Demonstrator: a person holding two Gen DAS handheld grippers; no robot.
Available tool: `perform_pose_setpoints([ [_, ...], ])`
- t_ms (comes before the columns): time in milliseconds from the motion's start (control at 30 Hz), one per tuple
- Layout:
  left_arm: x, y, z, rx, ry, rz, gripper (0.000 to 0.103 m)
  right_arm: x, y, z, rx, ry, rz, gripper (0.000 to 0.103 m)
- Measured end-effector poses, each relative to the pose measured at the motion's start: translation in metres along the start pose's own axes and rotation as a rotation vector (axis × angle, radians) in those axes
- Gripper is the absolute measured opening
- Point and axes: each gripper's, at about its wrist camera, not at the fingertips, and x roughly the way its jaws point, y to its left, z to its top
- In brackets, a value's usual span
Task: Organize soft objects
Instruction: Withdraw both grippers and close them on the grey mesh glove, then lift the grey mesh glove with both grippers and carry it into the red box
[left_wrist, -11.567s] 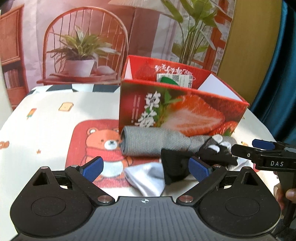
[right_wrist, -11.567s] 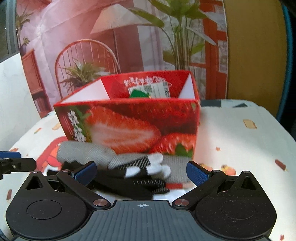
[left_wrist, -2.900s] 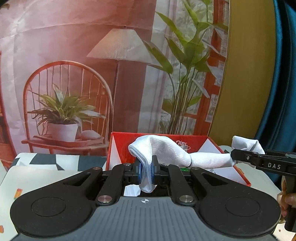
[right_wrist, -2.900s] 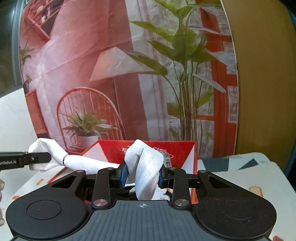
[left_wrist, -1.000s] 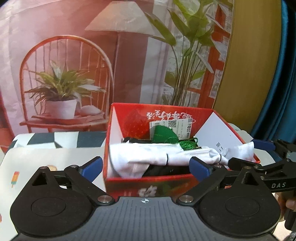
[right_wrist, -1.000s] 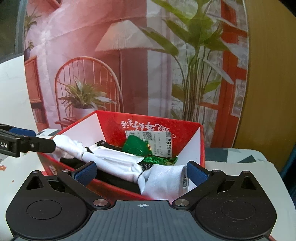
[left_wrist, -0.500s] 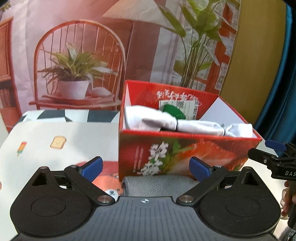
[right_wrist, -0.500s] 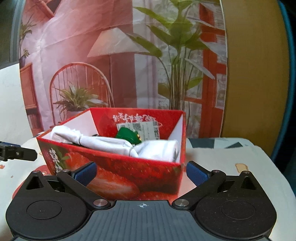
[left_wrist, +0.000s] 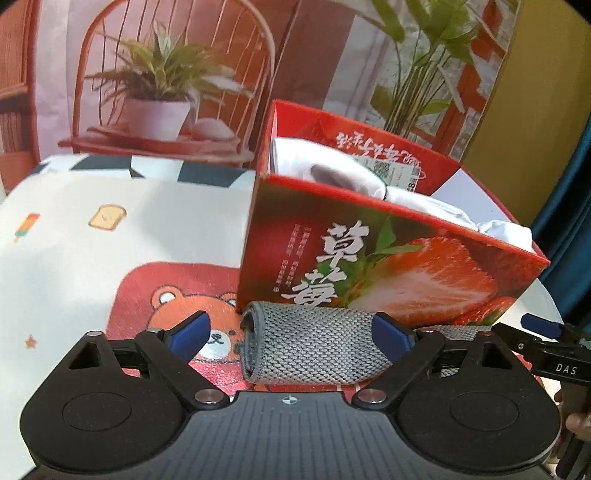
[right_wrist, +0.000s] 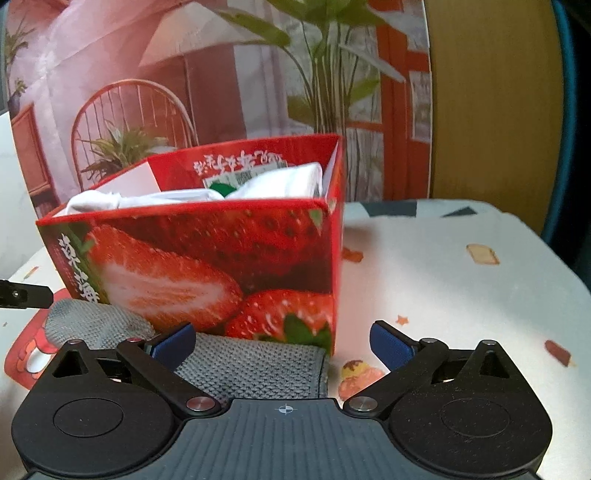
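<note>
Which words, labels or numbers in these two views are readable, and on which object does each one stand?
"草莓": large white characters on the front of the red strawberry-printed cardboard box.
"DAS": white letters on the black right gripper, seen in the left wrist view.
Upside-down white characters on the box's inner back wall: too blurred to read.
White sticker with a code inside the box: too small to read.
Small white vertical lines on the box front: unreadable.
</note>
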Motion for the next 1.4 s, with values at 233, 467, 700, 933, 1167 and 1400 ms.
perform_pose_setpoints([
  [233,0.029,0.005,-0.005,-0.006,0.048,0.032,0.09,0.023,-0.002,-0.005,0.03,0.065,-0.007,0.09],
  [467,0.047,0.003,-0.005,-0.003,0.059,0.031,0.08,0.044,0.0,-0.011,0.074,0.109,-0.026,0.089],
  [700,0.047,-0.012,-0.009,0.072,0.067,0.007,0.041,0.045,0.001,-0.012,0.05,0.104,-0.004,0.078],
  [933,0.039,-0.018,-0.017,0.101,0.077,0.008,0.022,0.038,-0.007,-0.01,0.095,0.11,-0.014,0.057],
  [1167,0.023,-0.019,-0.034,0.107,0.087,-0.001,0.017,0.027,-0.003,-0.016,0.127,0.136,0.039,0.037],
  [1400,0.002,-0.014,-0.055,0.073,0.082,-0.012,0.017,0.011,0.005,-0.026,0.142,0.154,0.083,0.026],
])
